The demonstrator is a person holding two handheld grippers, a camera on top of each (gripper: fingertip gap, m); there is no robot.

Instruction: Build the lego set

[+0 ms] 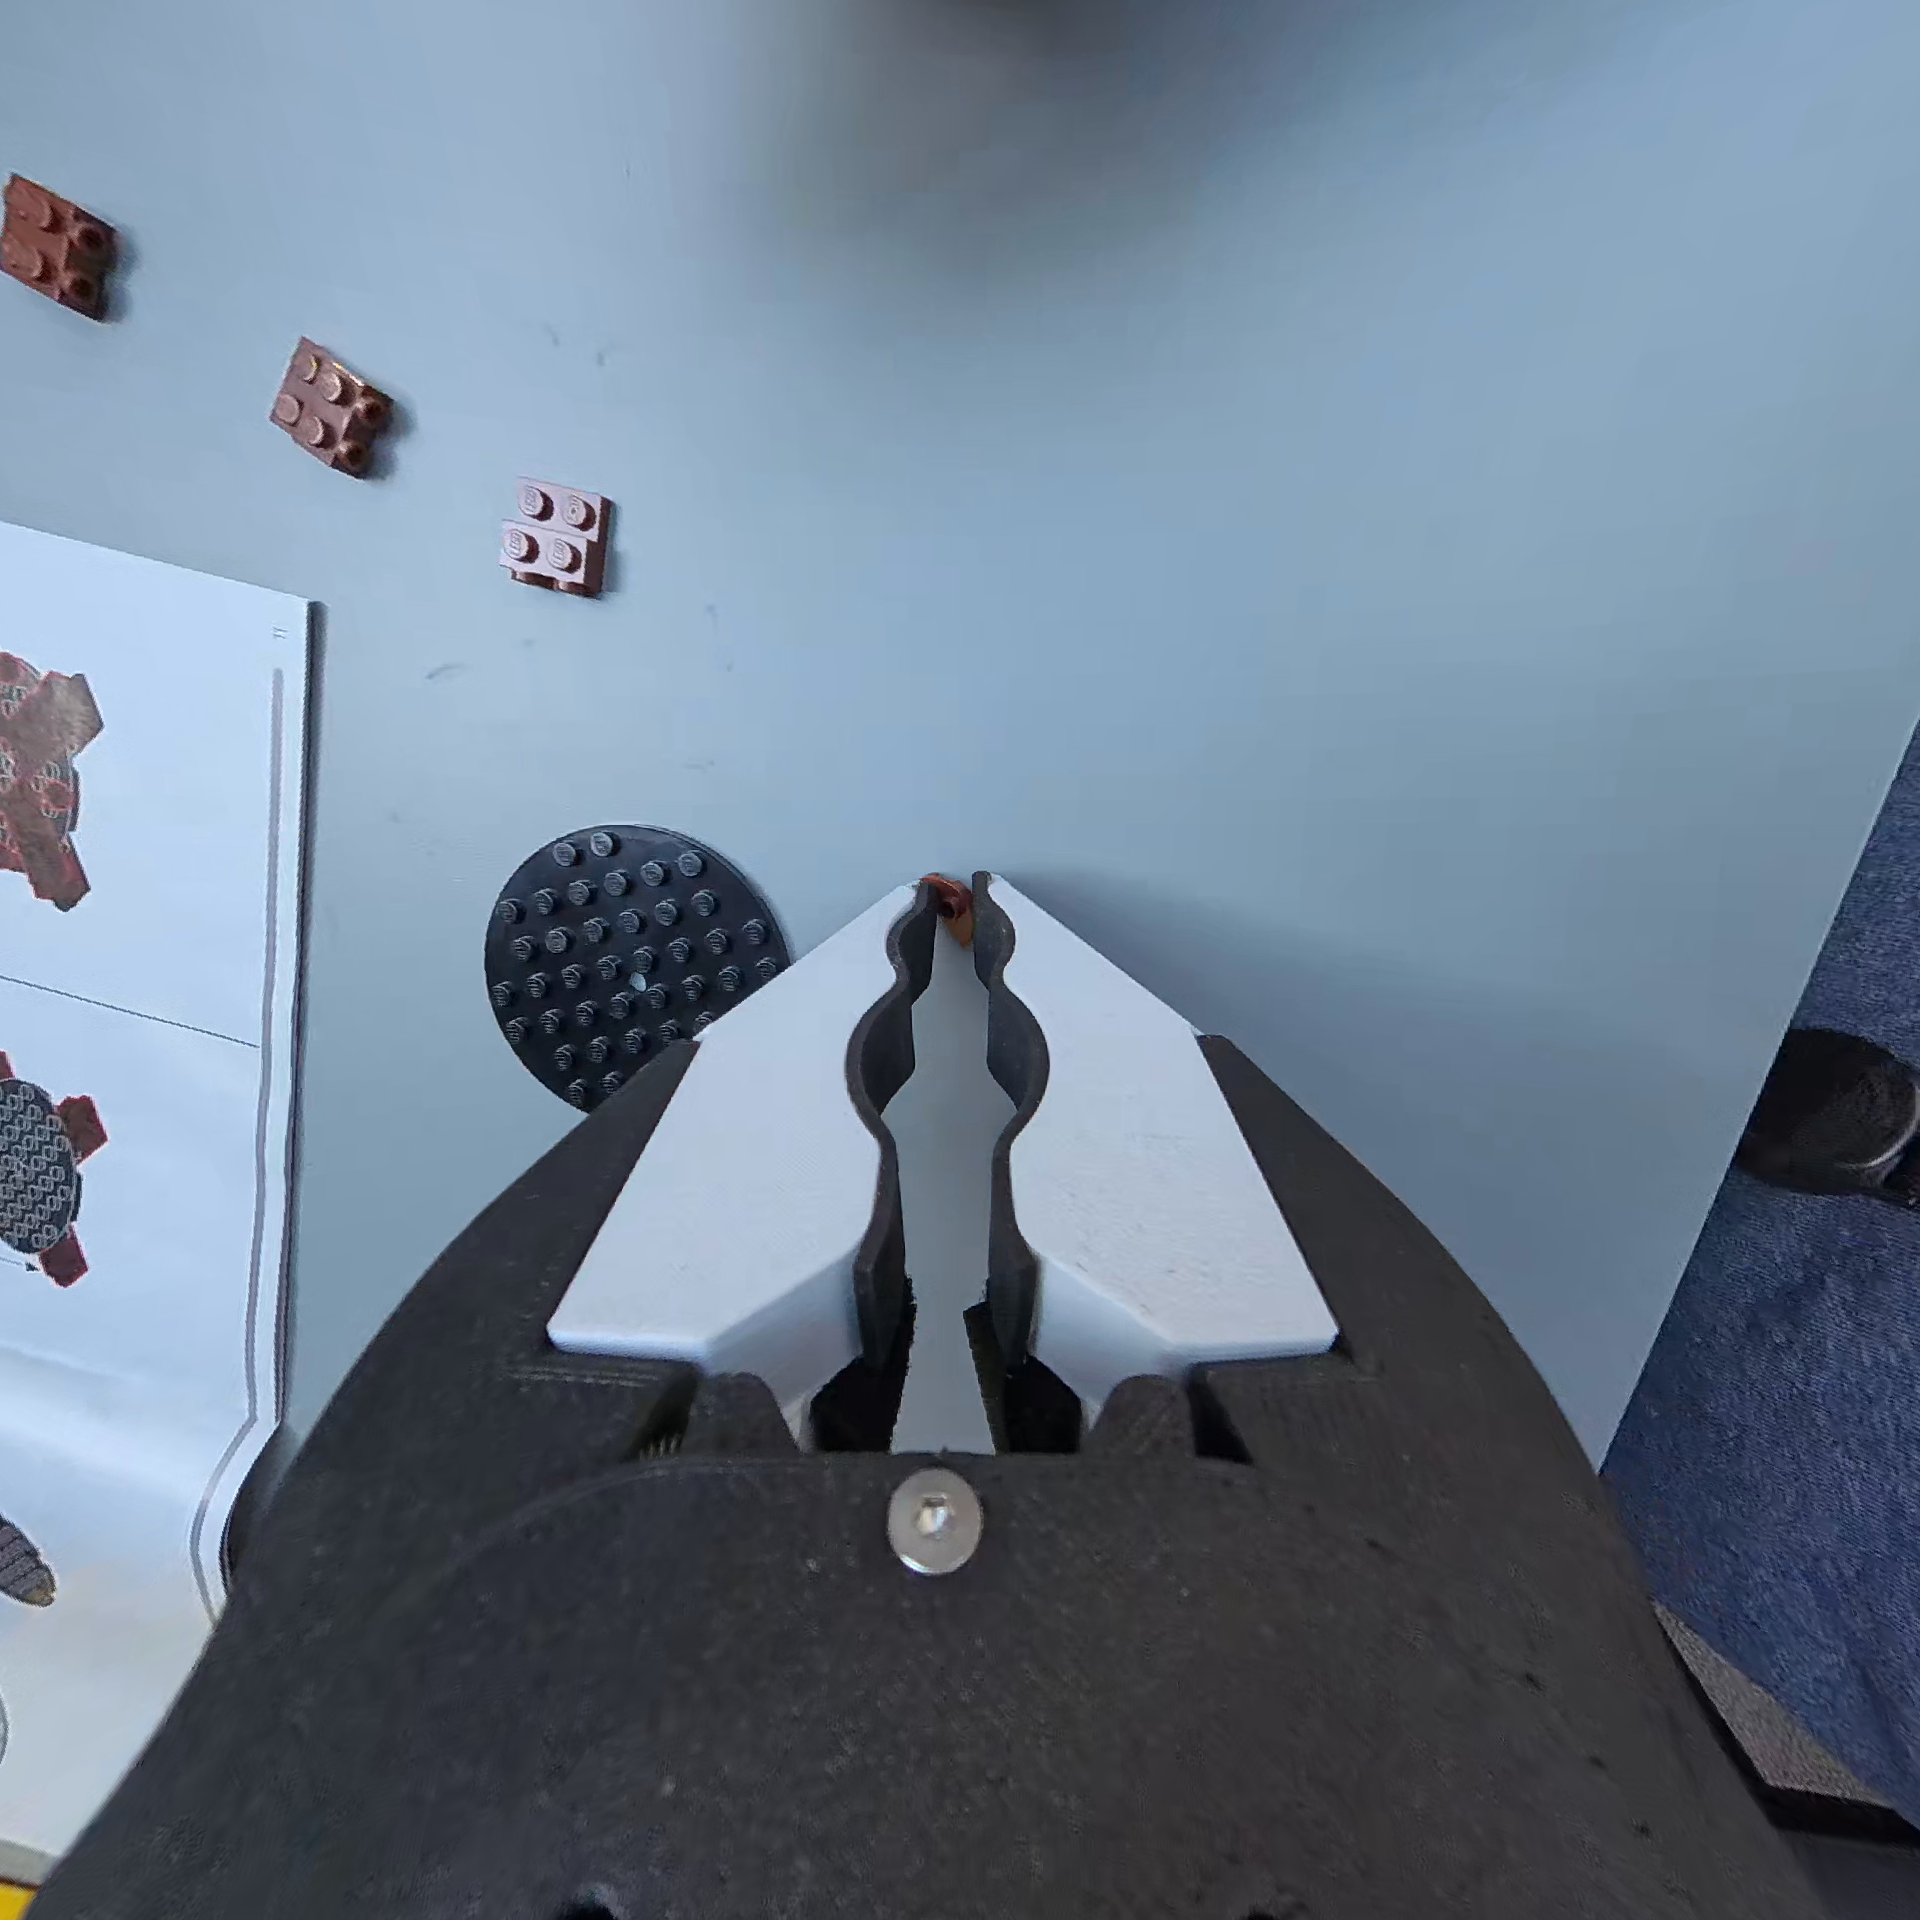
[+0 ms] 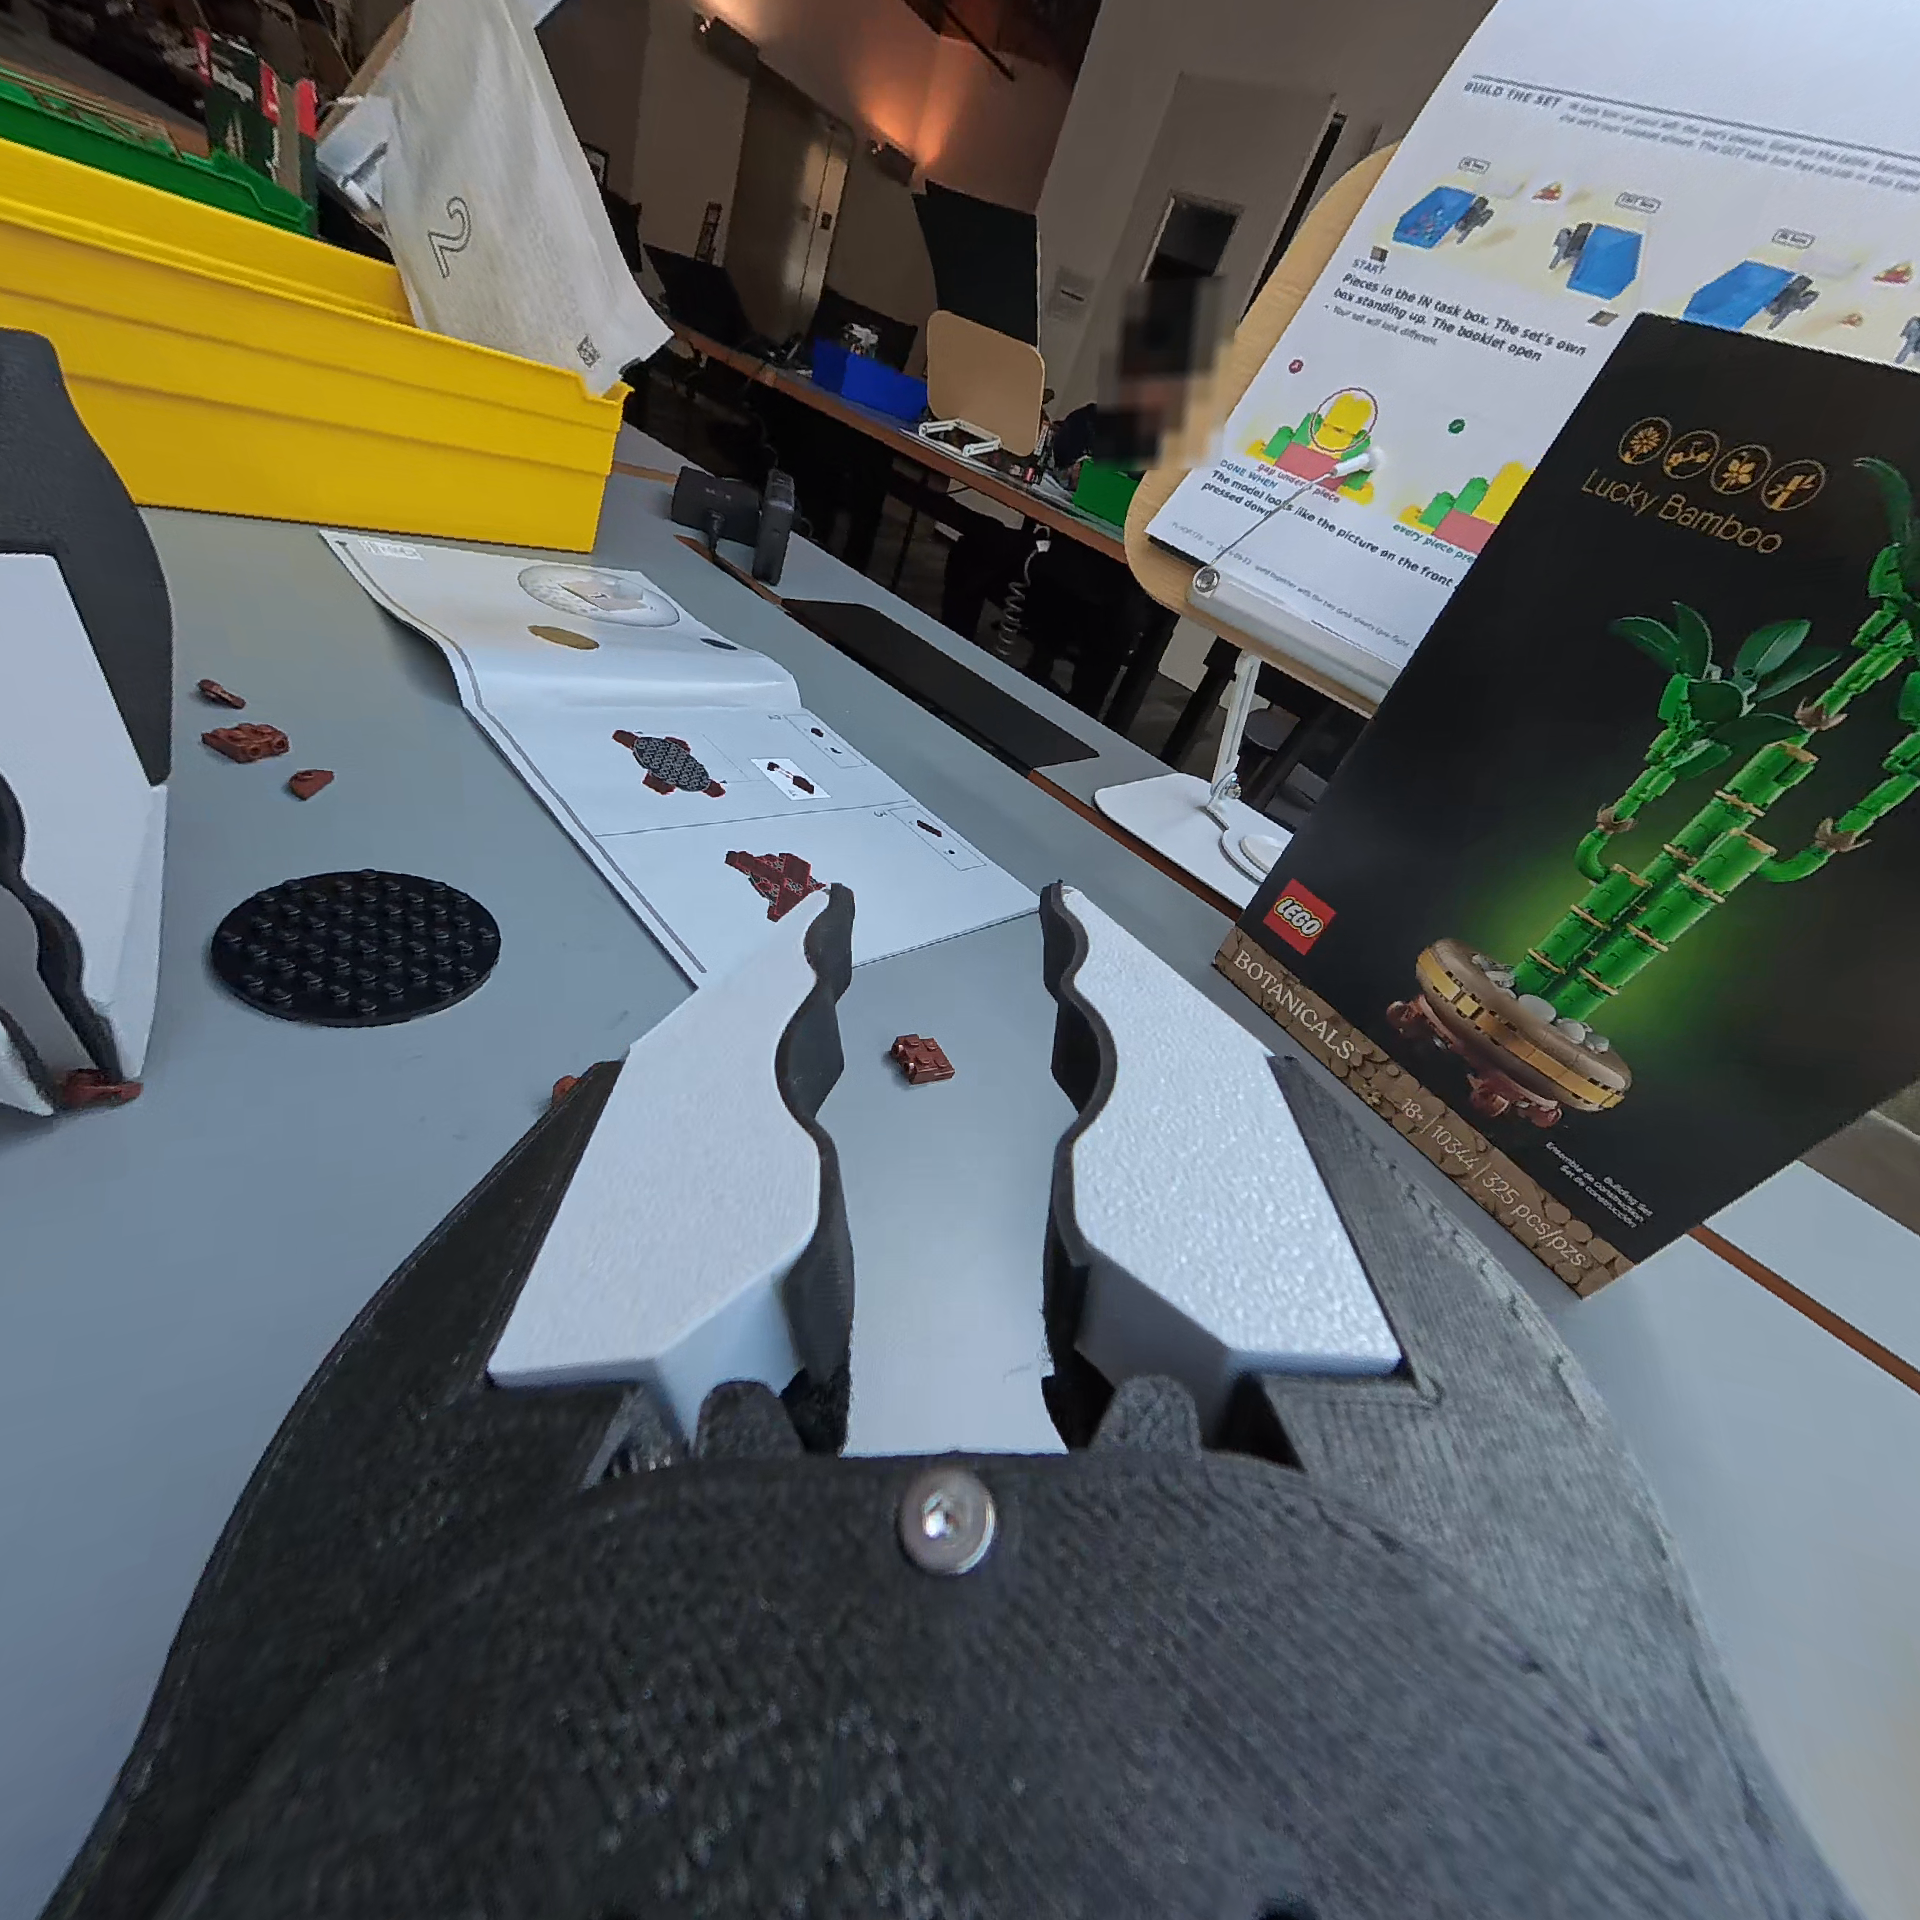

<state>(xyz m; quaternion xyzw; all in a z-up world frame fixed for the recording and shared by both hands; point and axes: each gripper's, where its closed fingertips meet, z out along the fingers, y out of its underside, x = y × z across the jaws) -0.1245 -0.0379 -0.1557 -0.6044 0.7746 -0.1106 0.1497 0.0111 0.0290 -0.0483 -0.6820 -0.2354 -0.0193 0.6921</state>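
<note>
Beside the black disc on the counter, my left fingers pinch a small brown piece, my right fingers gape empty; next, I judge, seating it squarely on the disc's studs.

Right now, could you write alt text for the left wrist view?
The left hand-held gripper pinches a small brown piece above a grey table. A round black studded plate, three brown plates and an open booklet lie left.

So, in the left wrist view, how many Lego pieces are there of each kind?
Brown 2x2 plates: 3
Black round studded plate: 1
Small brown piece in the left claw: 1
Total: 5
</note>
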